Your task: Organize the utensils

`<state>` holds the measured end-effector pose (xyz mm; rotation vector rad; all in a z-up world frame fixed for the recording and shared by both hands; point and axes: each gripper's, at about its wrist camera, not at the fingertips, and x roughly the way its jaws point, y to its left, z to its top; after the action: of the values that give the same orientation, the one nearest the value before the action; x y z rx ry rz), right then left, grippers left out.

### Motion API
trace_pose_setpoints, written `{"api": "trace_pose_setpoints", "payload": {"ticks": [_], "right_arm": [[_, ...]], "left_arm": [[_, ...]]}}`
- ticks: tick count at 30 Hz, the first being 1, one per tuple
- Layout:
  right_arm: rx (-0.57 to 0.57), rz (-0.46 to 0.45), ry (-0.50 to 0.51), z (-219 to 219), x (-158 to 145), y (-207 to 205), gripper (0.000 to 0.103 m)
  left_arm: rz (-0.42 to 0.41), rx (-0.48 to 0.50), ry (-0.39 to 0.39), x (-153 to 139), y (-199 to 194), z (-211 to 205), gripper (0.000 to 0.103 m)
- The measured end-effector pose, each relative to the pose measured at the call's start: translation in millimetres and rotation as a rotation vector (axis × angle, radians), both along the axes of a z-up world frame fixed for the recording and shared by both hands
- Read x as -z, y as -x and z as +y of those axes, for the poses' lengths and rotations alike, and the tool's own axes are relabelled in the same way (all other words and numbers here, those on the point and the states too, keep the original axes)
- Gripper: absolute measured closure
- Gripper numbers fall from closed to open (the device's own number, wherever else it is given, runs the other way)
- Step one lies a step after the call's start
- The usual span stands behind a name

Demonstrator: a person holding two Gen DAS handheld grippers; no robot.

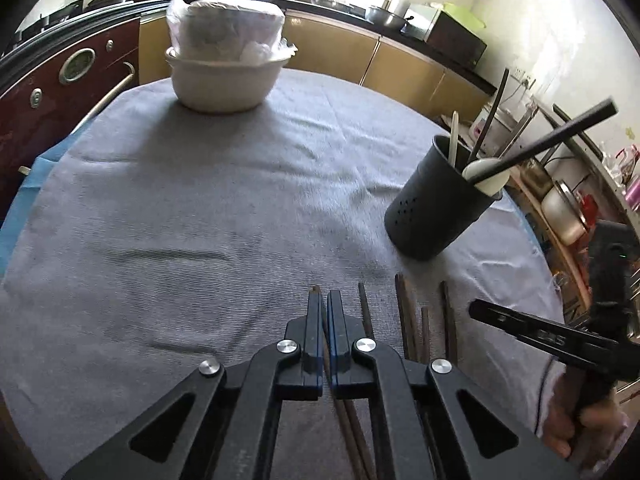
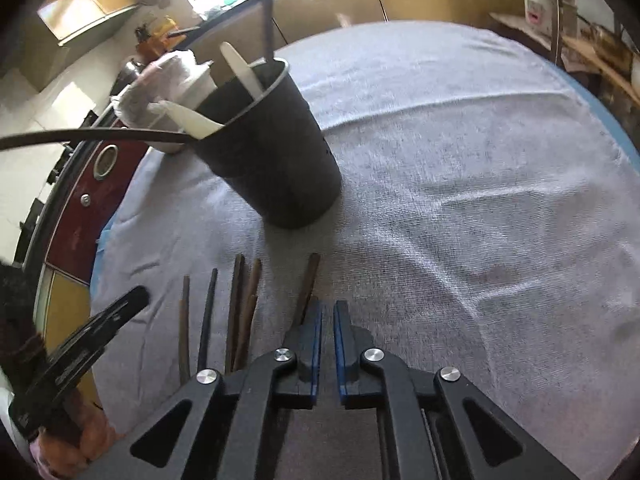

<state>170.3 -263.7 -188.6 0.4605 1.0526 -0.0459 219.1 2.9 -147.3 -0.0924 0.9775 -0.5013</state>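
Lying side by side on the grey cloth [image 1: 200, 200], the brown chopsticks [image 2: 240, 312] all run lengthwise away from the person, tips toward the dark utensil holder [image 2: 276, 152] just beyond them. One stick at the row's left end [image 1: 325, 344] passes between the closed fingers of the left gripper [image 1: 325, 308] — pinched along its own axis, its tip showing past the pads. The right gripper [image 2: 328, 320] is nearly shut, a thin slit between its blue pads; the rightmost stick [image 2: 308, 280] lies just left of the fingers, partly under one, and no hold on it can be confirmed. The holder stands nearer the right gripper — upright, already carrying spoons [image 2: 240, 68] and dark handles. A wrapped white bowl [image 1: 226, 84] sits well apart at the far edge.
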Motion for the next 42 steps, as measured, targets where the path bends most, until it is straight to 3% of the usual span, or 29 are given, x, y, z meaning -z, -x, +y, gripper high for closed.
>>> {"api": "trace_pose_setpoints", "payload": {"ticks": [2,6,8,9,10,13,15,16,17,18,24,30,37,39,42], "right_arm": [[-0.003,0.011,0.019,5,4,-6,0.088],[0.015,-0.007,0.041,9,11,-19,0.086],[0.015,-0.025,0.05,14,10,-21,0.079],[0.01,-0.028,0.054,17,10,-21,0.077],[0.0,-0.034,0.065,21,9,-21,0.076],[-0.031,-0.05,0.127,33,9,-22,0.075],[-0.057,-0.056,0.189,40,9,-20,0.082],[-0.062,-0.05,0.236,42,9,-19,0.093],[-0.069,-0.053,0.243,42,9,-18,0.093],[-0.069,-0.054,0.232,40,9,-16,0.093],[-0.033,-0.114,0.126,10,-3,5,0.094],[0.0,-0.239,0.0,-14,-37,26,0.095],[-0.008,-0.366,-0.068,-18,-73,57,0.096],[-0.021,-0.378,-0.059,-16,-85,67,0.096],[-0.02,-0.317,-0.038,-16,-84,69,0.095]], "left_arm": [[-0.001,0.0,-0.01,2,-3,-2,0.101],[0.034,-0.016,-0.034,8,-14,-4,0.096],[0.079,-0.015,-0.023,15,-21,-7,0.084],[0.099,-0.02,-0.027,19,-26,-10,0.069],[0.11,-0.023,-0.033,22,-29,-13,0.062],[0.132,-0.008,-0.033,31,-36,-26,0.062],[0.141,0.01,-0.062,37,-36,-35,0.065],[0.148,0.019,-0.079,41,-34,-39,0.079],[0.118,0.017,-0.097,40,-33,-41,0.084],[0.116,0.039,-0.094,42,-32,-44,0.097],[0.082,0.044,-0.033,29,-23,-36,0.098],[0.004,0.052,0.051,-13,1,-19,0.098],[-0.102,0.025,0.153,-63,38,-2,0.099],[-0.141,0.025,0.165,-74,50,0,0.099],[-0.175,0.021,0.179,-87,66,4,0.099]]}}
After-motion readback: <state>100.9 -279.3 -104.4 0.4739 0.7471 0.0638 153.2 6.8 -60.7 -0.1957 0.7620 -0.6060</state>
